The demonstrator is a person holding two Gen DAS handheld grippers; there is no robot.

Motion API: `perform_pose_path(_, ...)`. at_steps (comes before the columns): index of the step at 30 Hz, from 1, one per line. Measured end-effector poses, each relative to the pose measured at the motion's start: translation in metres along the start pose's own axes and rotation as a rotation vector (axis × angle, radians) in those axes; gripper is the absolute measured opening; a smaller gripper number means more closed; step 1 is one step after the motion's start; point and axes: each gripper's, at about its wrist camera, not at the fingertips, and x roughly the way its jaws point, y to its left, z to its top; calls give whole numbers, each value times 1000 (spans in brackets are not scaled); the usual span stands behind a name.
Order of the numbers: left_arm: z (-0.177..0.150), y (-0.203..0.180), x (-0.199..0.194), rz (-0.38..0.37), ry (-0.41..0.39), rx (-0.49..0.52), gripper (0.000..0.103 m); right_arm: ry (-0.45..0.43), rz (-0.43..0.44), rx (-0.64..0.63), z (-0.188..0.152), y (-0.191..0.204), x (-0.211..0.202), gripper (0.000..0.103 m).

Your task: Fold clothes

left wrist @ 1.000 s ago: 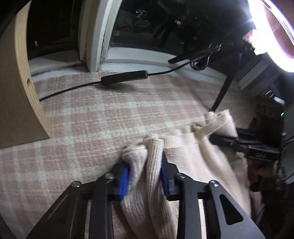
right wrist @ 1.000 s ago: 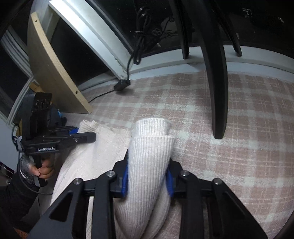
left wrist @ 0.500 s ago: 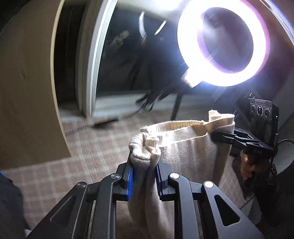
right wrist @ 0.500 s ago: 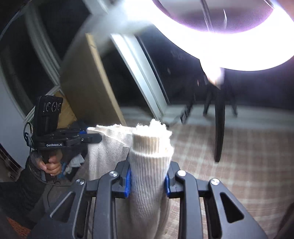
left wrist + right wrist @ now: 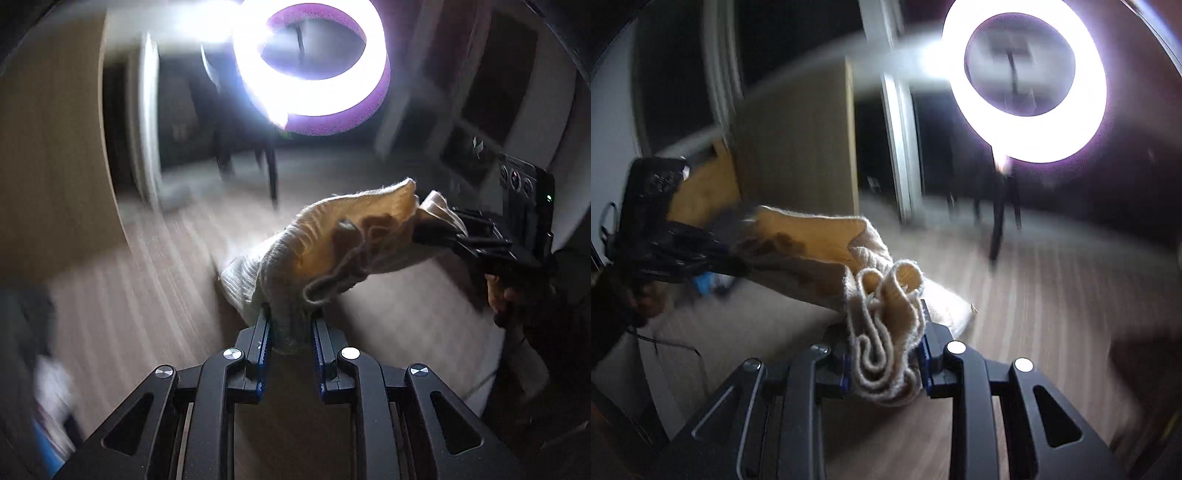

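The right tool pinches bunched cream knit garment; the blurred left tool seemingly grips its far end.

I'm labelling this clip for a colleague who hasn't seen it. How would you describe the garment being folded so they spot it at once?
Start at the glowing ring light, then drop to the two black grippers below it. Stretched in the air between the left gripper and right gripper is the cream ribbed knit garment. It is the only pale, soft thing among dark hardware.
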Motion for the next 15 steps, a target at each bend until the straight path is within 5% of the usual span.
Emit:
perform_pose_path(4, -64, -7, 31, -66, 177, -55, 16, 257, -17, 115, -86, -2, 17, 31)
perform_pose_path(7, -91, -8, 14, -63, 199, -68, 20, 236, -39, 169, -109, -4, -19, 32)
perform_pose_path(11, -86, 3, -15, 9, 141, -72, 29, 131, -2, 273, -100, -23, -55, 37)
perform_pose_path(15, -65, 9, 2, 33, 102, -84, 31, 138, 17, 310, -76, -35, -30, 37)
